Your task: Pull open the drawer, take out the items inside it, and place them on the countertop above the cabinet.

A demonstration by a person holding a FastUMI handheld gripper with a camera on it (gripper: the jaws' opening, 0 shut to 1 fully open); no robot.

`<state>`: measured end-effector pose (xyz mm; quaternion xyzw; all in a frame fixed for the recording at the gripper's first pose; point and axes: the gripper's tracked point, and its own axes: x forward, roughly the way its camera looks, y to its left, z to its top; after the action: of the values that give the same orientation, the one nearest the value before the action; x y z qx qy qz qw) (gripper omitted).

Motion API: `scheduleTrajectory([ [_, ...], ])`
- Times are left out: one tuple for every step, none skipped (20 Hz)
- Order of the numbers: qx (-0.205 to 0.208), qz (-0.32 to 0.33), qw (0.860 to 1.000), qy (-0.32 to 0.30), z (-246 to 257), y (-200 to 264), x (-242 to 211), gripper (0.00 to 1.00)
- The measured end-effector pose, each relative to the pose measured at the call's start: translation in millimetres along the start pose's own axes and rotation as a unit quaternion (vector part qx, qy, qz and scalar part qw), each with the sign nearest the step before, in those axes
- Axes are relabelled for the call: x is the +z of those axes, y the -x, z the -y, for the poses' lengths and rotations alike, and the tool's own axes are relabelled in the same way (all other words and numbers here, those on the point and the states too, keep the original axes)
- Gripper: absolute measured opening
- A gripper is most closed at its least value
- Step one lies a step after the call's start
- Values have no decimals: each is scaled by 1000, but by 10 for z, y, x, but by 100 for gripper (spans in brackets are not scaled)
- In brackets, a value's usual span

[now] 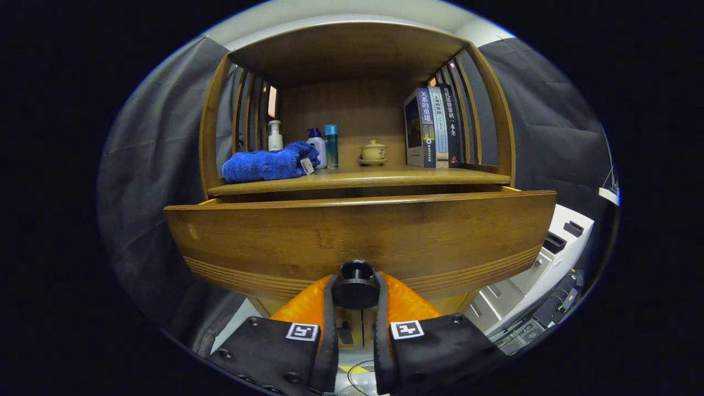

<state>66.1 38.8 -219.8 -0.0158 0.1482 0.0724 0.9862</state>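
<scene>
On the wooden countertop point(385, 177) sit a folded blue towel point(269, 164), bottles, a small lidded teacup point(373, 151) and upright books point(434, 127). Below, the gripper point(356, 291) fingers clamp the round black knob point(356, 283) of the pulled-out wooden drawer point(275, 236).

Gripper point(356, 286): two-finger unit, seen from behind along its fingers. Two broad, flat, angular body plates, one per side, matte finish. Each plate carries a small square fiducial marker near its inner top corner, black pattern on white. Round screw heads dot the plates, several along the lower outer edge of the left one, one near the upper edge of the right one. Fingers point(328, 330) rise from between the plates as narrow, slightly curved strips, thin in profile, tapering toward the tips. A slim vertical rail with a small block sits in the gap between them.
</scene>
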Motion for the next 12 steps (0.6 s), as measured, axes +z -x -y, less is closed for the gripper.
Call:
scheduleTrajectory([
  [1, -1, 1000, 1, 2, 37, -12, 34],
  [1, -1, 1000, 2, -1, 70, -23, 34],
  [1, -1, 1000, 4, -1, 110, -35, 34],
  [1, -3, 1000, 5, -3, 142, -55, 34],
  [1, -4, 1000, 5, 1, 182, -80, 34],
  [1, -7, 1000, 6, 4, 223, -117, 34],
  [3, -8, 1000, 6, -4, 273, -139, 34],
  [3, -6, 1000, 6, -6, 299, -150, 34],
  [3, -10, 1000, 8, -2, 343, -179, 34],
  [3, -9, 1000, 8, -2, 383, -173, 34],
  [3, -12, 1000, 8, 1, 408, -194, 34],
  [4, -11, 1000, 7, 0, 444, -198, 34],
])
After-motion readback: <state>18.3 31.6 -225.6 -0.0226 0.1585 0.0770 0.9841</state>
